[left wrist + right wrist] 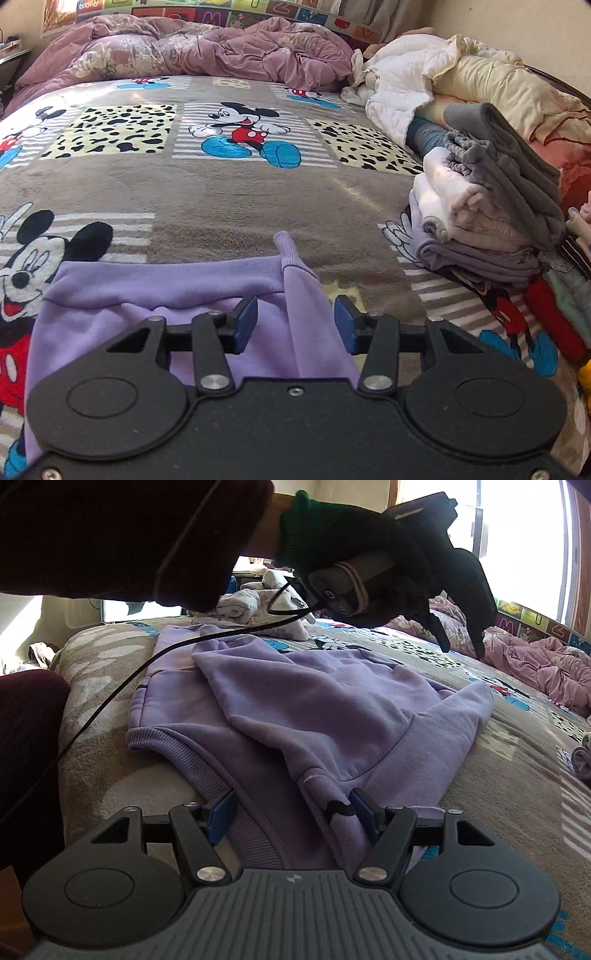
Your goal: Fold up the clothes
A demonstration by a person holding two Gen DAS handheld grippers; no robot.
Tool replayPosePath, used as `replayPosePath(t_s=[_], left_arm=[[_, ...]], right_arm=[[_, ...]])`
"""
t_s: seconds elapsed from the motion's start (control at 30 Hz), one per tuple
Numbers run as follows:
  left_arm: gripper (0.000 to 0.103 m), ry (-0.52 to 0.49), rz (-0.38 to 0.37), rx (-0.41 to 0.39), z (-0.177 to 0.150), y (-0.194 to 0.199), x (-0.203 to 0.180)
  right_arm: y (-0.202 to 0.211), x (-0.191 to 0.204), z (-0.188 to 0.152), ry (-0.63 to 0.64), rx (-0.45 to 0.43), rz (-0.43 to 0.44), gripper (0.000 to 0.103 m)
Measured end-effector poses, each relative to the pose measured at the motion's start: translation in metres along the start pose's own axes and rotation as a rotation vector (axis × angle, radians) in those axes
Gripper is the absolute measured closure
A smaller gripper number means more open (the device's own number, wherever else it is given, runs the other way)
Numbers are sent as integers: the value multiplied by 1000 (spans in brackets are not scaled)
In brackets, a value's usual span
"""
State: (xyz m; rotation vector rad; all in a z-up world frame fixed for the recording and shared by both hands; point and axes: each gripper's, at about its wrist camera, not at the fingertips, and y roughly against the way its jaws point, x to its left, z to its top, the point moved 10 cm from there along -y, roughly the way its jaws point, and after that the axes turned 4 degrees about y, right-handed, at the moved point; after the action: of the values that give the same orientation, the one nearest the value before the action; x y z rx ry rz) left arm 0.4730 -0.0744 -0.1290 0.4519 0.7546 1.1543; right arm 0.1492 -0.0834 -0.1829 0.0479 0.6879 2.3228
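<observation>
- Lilac hoodie [314, 709] lies crumpled on the cartoon-print bed blanket [221, 199], mid-frame in the right wrist view.
- Left tongs [295, 325] wide apart, a fold of hoodie between them, low centre.
- Right tongs [291, 818] also wide, straddling the hem.
- Folded clothes stack [491, 206] at right edge.
- Gloved hand [369, 554] up top.

Left black two-finger gripper [295, 325]: lower centre of the left wrist view; blue-padded fingers [246, 321] spread apart, nothing clamped between them.

Right black two-finger gripper [291, 814]: lower centre of the right wrist view; blue-padded fingers [221, 814] likewise parted, tips low.

Left hand in a black knitted glove with green cuff [354, 542]: upper centre of the right wrist view, wrapped round a dark cylindrical handle, tilted downward to the right.

Dark maroon sleeve [122, 535]: upper left of the same view, forearm running in from the left edge.
</observation>
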Motion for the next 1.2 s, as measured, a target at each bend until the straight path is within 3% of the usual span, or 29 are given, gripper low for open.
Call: replayPosePath(t_s=[0.13, 0.27, 0.33, 0.37, 0.4, 0.43, 0.53, 0.63, 0.87, 1.03, 1.1, 1.2], left_arm=[[59, 44, -24, 68, 18, -44, 2], [60, 64, -28, 187, 21, -72, 2], [70, 40, -50, 228, 14, -78, 1], [86, 20, -69, 232, 10, -79, -3], [94, -12, -78, 213, 8, -79, -4], [95, -17, -90, 167, 11, -75, -2], [95, 215, -239, 67, 17, -72, 21], [95, 296, -218, 122, 0, -91, 38], [87, 431, -285, 163, 3, -98, 50], [79, 323, -221, 77, 27, -63, 50], [78, 168, -133, 26, 35, -44, 41], [78, -43, -132, 9, 32, -23, 7]], right_arm=[[0, 0, -1, -12, -1, 7, 35], [0, 0, -1, -23, -2, 13, 35], [0, 0, -1, -28, -2, 16, 35], [-1, 0, -1, -31, -3, 18, 35], [-1, -1, -1, -33, -2, 19, 35], [-1, -1, -2, -38, -1, 21, 35], [-2, -2, -3, -56, 4, 31, 35], [-3, -3, -4, -68, 11, 38, 35], [-3, -2, -4, -61, 12, 32, 35], [-3, -1, -3, -52, 12, 26, 35], [-3, -1, -3, -48, 12, 24, 35], [-3, 0, -3, -43, 12, 20, 35]])
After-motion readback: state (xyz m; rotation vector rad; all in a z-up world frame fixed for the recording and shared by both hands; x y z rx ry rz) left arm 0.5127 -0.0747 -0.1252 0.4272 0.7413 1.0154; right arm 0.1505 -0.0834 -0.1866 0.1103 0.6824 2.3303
